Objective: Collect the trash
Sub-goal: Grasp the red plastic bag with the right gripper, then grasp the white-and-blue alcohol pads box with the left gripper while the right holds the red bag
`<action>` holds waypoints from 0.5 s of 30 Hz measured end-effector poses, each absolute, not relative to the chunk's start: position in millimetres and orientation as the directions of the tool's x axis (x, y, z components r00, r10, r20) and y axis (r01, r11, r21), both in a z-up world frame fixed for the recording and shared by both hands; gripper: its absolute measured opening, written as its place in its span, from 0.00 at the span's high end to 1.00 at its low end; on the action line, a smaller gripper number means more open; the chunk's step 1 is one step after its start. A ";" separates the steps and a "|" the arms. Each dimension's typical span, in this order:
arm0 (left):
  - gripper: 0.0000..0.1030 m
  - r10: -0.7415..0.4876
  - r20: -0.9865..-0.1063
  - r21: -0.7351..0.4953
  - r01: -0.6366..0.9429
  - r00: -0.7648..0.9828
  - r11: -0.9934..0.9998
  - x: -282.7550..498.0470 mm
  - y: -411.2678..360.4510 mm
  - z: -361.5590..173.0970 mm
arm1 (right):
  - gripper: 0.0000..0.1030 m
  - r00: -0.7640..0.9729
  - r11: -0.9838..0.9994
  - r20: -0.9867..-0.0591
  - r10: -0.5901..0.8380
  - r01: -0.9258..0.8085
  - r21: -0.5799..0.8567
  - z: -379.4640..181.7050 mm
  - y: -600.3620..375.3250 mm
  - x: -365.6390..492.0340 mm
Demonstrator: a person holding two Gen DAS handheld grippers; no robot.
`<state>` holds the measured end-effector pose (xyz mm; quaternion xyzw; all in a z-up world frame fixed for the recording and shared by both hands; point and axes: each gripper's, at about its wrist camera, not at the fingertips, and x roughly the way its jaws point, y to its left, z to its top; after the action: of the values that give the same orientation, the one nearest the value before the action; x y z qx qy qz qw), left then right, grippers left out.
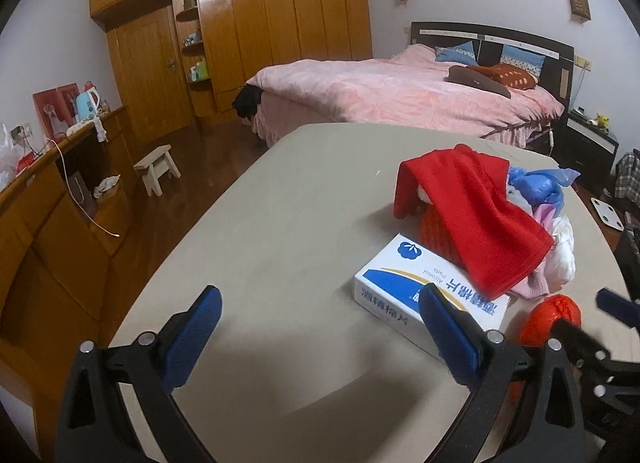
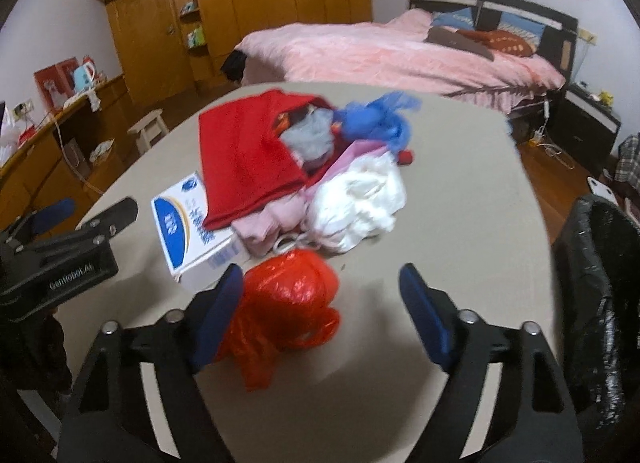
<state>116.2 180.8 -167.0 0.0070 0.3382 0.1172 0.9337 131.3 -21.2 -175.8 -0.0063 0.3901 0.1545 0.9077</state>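
A crumpled red plastic bag [image 2: 288,295] lies on the beige table [image 2: 460,203], between the fingers of my right gripper [image 2: 320,271]. The jaws stand open; the left pad [image 2: 224,299] is against the bag and the right pad is clear of it. Behind the bag lies a pile: a red cloth [image 2: 244,159], a blue plastic bag [image 2: 372,119], a white bag [image 2: 356,199] and a pink cloth [image 2: 264,223]. My left gripper [image 1: 320,295] hovers open and empty over the table, its right finger in front of a white and blue box [image 1: 400,279].
A black trash bag [image 2: 596,283] hangs open at the table's right edge. Beyond the table stand a pink bed [image 1: 400,95], a small wooden stool [image 1: 156,167], a wooden wardrobe [image 1: 260,23] and a long desk [image 1: 48,183] on the left.
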 end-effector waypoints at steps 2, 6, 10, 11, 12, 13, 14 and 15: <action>0.06 0.218 -0.635 0.084 -0.214 0.741 0.973 117.4 180.9 -167.7 | 0.36 0.635 0.948 -0.716 0.290 -0.294 0.122 -178.2 -19.7 131.2; 0.06 0.205 -0.643 0.078 -0.203 0.738 0.976 117.8 177.4 -170.3 | 0.59 0.594 0.923 -0.723 0.354 -0.345 0.168 -182.8 -16.2 131.6; 0.06 0.178 -0.655 0.066 -0.180 0.735 0.982 117.7 167.8 -172.5 | 0.67 0.594 0.917 -0.718 0.363 -0.365 0.162 -179.6 -15.5 128.8; 0.06 0.172 -0.656 0.065 -0.172 0.735 0.983 117.7 164.2 -173.2 | 0.67 0.601 0.920 -0.715 0.358 -0.358 0.159 -178.5 -17.9 128.7; 0.06 0.167 -0.657 0.066 -0.165 0.735 0.984 117.2 161.5 -173.7 | 0.67 0.610 0.925 -0.711 0.350 -0.347 0.156 -177.2 -20.7 128.8; 0.06 0.159 -0.660 0.065 -0.155 0.735 0.986 117.4 157.2 -174.5 | 0.67 0.619 0.929 -0.708 0.341 -0.336 0.154 -175.6 -25.2 129.6; 0.06 0.149 -0.664 0.062 -0.145 0.733 0.988 118.0 152.7 -175.3 | 0.67 0.622 0.932 -0.708 0.335 -0.330 0.151 -174.8 -28.6 130.7; 0.06 0.141 -0.667 0.059 -0.137 0.732 0.989 118.8 149.4 -176.0 | 0.67 0.630 0.936 -0.706 0.325 -0.320 0.146 -173.2 -32.9 131.5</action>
<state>118.8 149.4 -176.0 0.0030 0.3585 0.0746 0.9305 131.5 -32.9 -173.2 0.0033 0.3914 0.1787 0.9027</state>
